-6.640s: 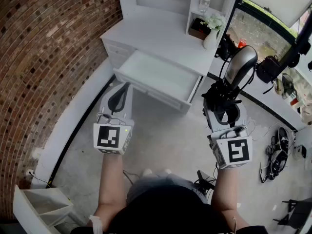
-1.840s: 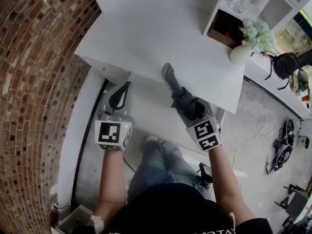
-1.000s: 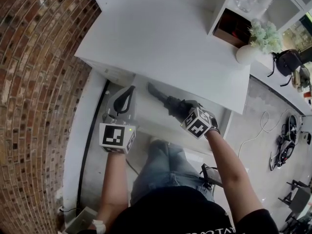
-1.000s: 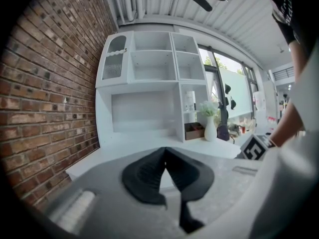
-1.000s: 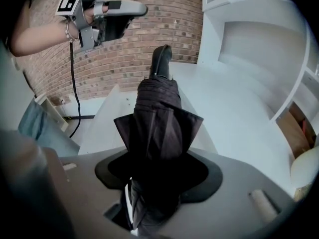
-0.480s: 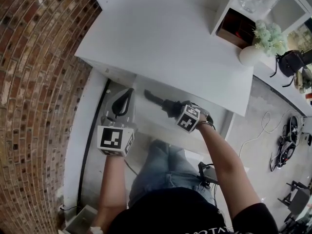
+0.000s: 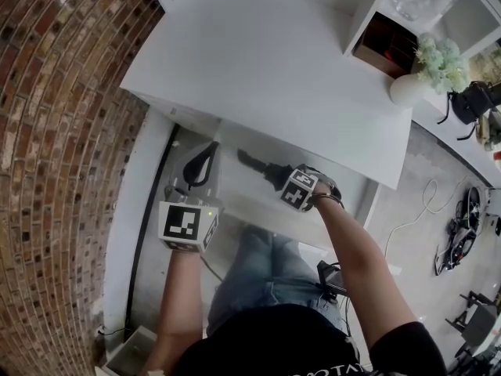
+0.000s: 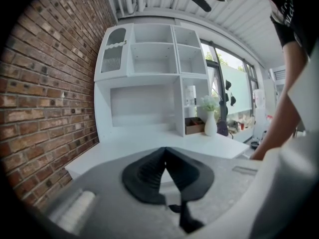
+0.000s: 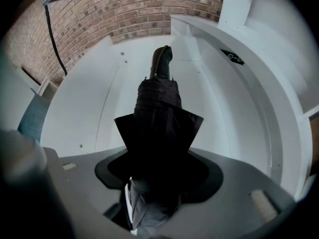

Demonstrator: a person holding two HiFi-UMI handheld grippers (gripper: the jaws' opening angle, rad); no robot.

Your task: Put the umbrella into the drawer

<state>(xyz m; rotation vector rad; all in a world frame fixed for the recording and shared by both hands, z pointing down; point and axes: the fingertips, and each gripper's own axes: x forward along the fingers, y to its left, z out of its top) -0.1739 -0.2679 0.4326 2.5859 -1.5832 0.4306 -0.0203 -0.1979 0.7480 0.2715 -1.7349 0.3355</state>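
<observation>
A folded black umbrella [image 9: 159, 96] is held by its cloth end in my right gripper [image 9: 159, 124], which is shut on it. Its dark handle [image 9: 162, 59] points down into the open white drawer [image 9: 94, 98]. In the head view the umbrella [image 7: 258, 165] lies low over the drawer [image 7: 235, 198], under the desk's front edge, with the right gripper [image 7: 275, 175] pointing steeply down. My left gripper [image 7: 209, 150] hovers by the drawer's left end, shut and empty; in the left gripper view its pads [image 8: 149, 171] meet at the tip of the left gripper [image 8: 164, 151].
The white desktop [image 7: 266, 61] overhangs the drawer's back. A white vase of flowers [image 7: 434, 65] and a shelf unit [image 7: 391, 30] stand at the back right. A brick wall [image 7: 55, 147] runs along the left. Cables [image 7: 458, 237] lie on the floor at the right.
The right gripper has sunk with the umbrella and tipped more steeply down into the drawer. The left gripper has stayed where it was.
</observation>
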